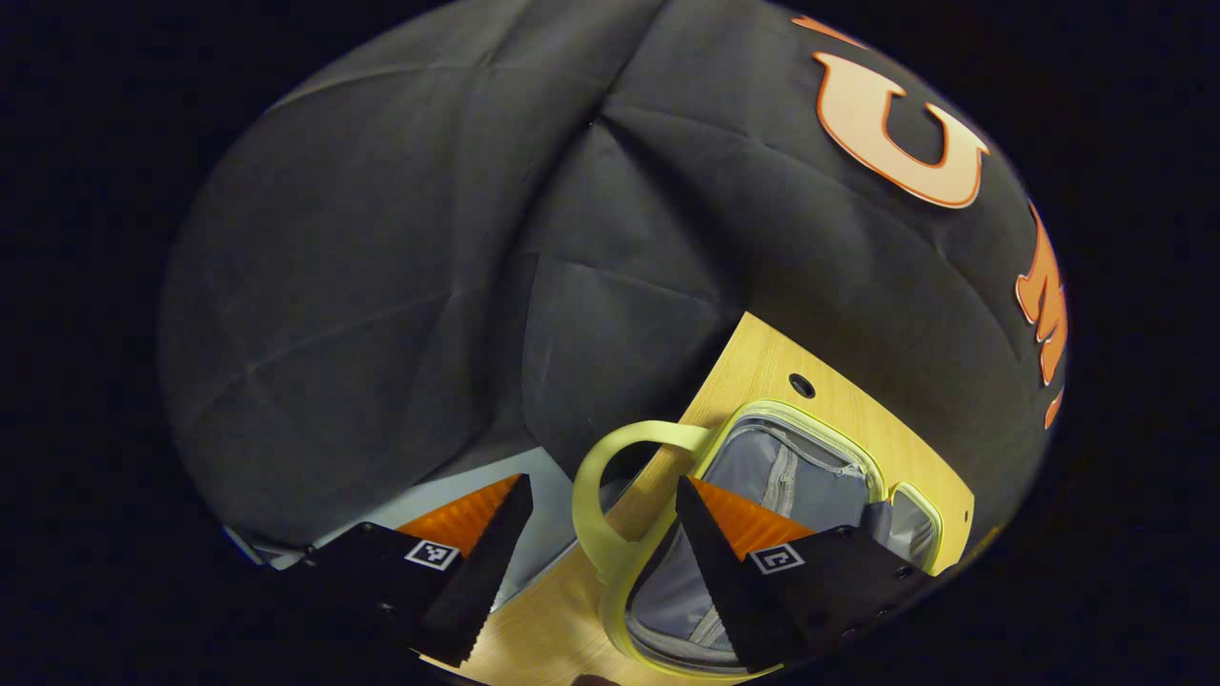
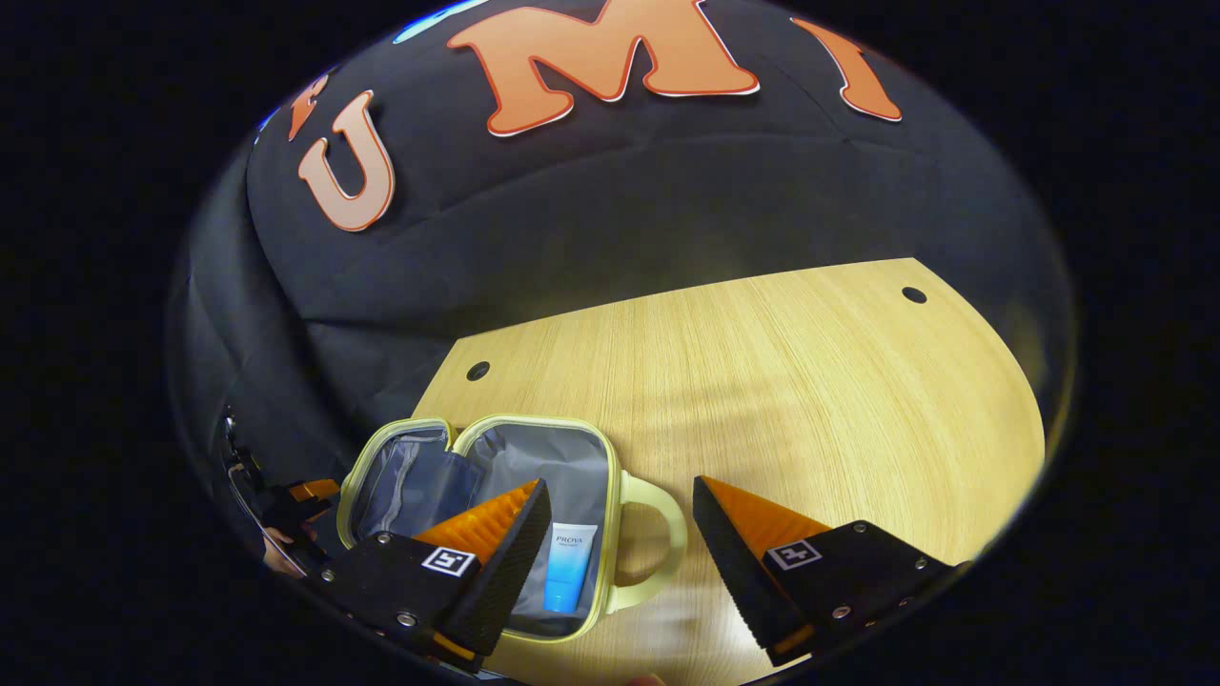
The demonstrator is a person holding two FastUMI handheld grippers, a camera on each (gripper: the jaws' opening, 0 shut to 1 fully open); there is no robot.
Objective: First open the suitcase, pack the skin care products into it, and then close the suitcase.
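Note:
A small suitcase (image 2: pixel 562 462) with a pale yellow-green rim and grey lining lies open on the wooden table (image 2: pixel 762 381). In its right half rests a blue and white skin care tube (image 2: pixel 569 567). My right gripper (image 2: pixel 620 572) is open above the suitcase's handle (image 2: pixel 667 534), one finger over the lining, the other over bare wood. In the left gripper view the suitcase (image 1: pixel 820 476) shows its zipped inner pocket. My left gripper (image 1: pixel 596 572) is open, with the looped handle (image 1: pixel 596 495) in the gap between its fingers, not pressed.
The table has two round holes (image 2: pixel 477 370) (image 2: pixel 913 294) near its far edge. Black cloth walls close in behind and to the left. At the far left edge of the right gripper view are a hand (image 2: pixel 276 554) and part of the other gripper.

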